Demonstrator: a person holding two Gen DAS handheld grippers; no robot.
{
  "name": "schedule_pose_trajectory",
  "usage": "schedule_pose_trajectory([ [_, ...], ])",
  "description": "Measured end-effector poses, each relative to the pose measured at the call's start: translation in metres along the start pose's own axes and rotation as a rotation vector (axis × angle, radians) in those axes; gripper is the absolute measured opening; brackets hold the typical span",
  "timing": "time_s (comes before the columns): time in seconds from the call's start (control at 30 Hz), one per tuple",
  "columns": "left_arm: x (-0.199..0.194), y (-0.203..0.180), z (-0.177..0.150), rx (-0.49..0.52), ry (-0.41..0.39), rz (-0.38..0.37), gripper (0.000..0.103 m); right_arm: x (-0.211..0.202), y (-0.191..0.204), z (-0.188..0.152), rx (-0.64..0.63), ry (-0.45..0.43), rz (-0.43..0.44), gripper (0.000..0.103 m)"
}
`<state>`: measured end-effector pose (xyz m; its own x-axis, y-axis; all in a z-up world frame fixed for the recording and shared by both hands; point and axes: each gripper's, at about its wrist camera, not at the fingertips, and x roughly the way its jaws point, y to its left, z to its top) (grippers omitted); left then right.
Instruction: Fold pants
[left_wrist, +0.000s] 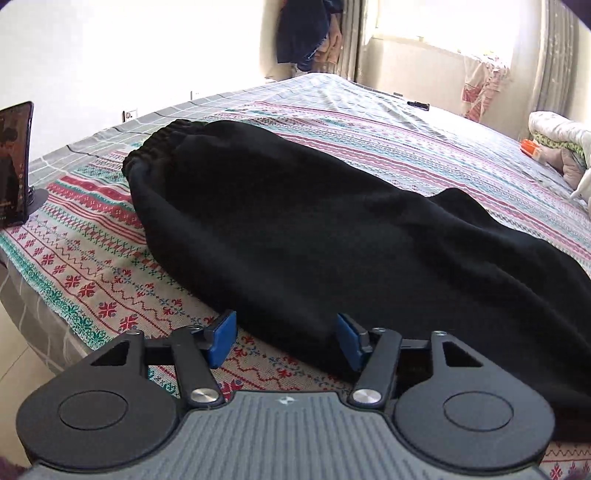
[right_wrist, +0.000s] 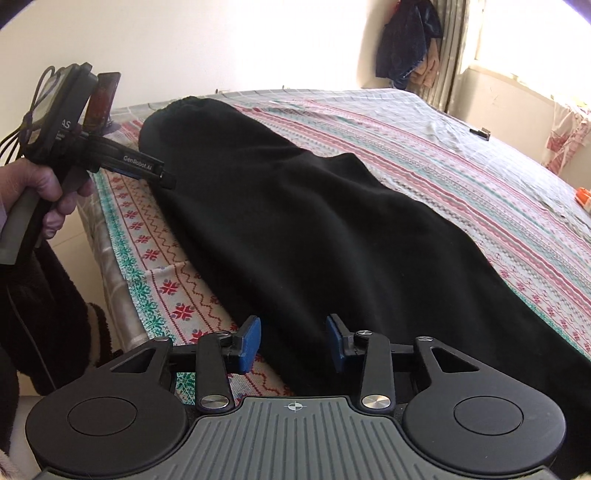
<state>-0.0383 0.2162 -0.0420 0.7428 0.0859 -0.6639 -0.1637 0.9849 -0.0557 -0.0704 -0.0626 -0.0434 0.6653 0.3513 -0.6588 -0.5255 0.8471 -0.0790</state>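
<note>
The black pants (left_wrist: 295, 221) lie long and flat on the patterned bed cover (left_wrist: 92, 266). They look soft, thick and floppy. Both the left gripper (left_wrist: 286, 341) and right gripper (right_wrist: 293, 343) are partly open at the near edge, maybe not touching. The waistband (left_wrist: 159, 144) looks good to grab.

Left hand-held gripper (left_wrist: 286, 339) and right hand-held gripper (right_wrist: 293, 341) — both angled downward, blue pads apart.

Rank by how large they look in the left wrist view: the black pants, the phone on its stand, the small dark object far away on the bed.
1. black pants
2. phone
3. small dark object, though distance shrinks it
</note>
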Motion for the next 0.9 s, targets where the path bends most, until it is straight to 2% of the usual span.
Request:
schedule_pose_trajectory([
  [0.03, 0.001, 0.002, 0.001, -0.016, -0.005, 0.004, 0.056, 0.004, 0.001, 0.000, -0.002, 0.005, -0.005, 0.032],
  [0.07, 0.002, 0.004, 0.002, -0.020, -0.014, 0.016, 0.049, 0.007, 0.001, 0.001, -0.003, 0.008, -0.007, 0.031],
  [0.1, 0.002, 0.003, 0.003, -0.013, -0.026, 0.031, 0.032, 0.010, 0.001, 0.002, -0.002, 0.010, -0.004, 0.027],
  [0.13, 0.001, 0.003, 0.003, -0.008, -0.040, 0.041, 0.025, 0.013, 0.001, 0.003, 0.000, 0.016, 0.005, 0.022],
  [0.17, -0.001, 0.004, 0.004, -0.015, -0.048, 0.036, 0.024, 0.015, 0.000, 0.004, 0.000, 0.024, 0.017, 0.009],
  [0.2, -0.002, 0.005, 0.005, -0.029, -0.056, 0.035, 0.022, 0.015, -0.001, 0.006, 0.006, 0.024, 0.035, 0.003],
  [0.3, -0.009, 0.006, 0.006, -0.033, -0.099, 0.067, 0.021, 0.007, -0.010, 0.013, 0.091, -0.001, 0.142, 0.003],
  [0.37, -0.006, 0.004, 0.008, -0.013, -0.082, 0.103, 0.022, 0.003, -0.014, 0.016, 0.127, -0.012, 0.194, 0.003],
  [0.47, 0.004, -0.001, 0.006, 0.046, -0.020, 0.151, 0.031, 0.012, -0.010, 0.014, 0.100, 0.073, 0.222, 0.011],
  [0.53, 0.002, 0.000, 0.005, 0.060, -0.054, 0.186, 0.045, 0.013, -0.005, 0.010, 0.065, 0.096, 0.211, 0.011],
  [0.6, -0.007, -0.002, 0.005, 0.080, -0.100, 0.193, 0.051, 0.007, -0.005, 0.012, 0.059, 0.089, 0.215, 0.018],
  [0.67, -0.016, -0.003, 0.007, 0.091, -0.146, 0.191, 0.058, 0.000, -0.014, 0.016, 0.113, 0.055, 0.233, 0.025],
  [0.73, -0.022, -0.006, 0.010, 0.098, -0.177, 0.158, 0.068, -0.003, -0.022, 0.020, 0.167, 0.020, 0.219, 0.036],
  [0.83, -0.021, -0.021, 0.014, 0.134, -0.162, 0.052, 0.076, 0.001, -0.032, 0.028, 0.237, -0.016, 0.178, 0.036],
  [0.9, -0.017, -0.036, 0.013, 0.179, -0.142, -0.027, 0.077, 0.008, -0.039, 0.032, 0.307, -0.027, 0.175, 0.036],
])
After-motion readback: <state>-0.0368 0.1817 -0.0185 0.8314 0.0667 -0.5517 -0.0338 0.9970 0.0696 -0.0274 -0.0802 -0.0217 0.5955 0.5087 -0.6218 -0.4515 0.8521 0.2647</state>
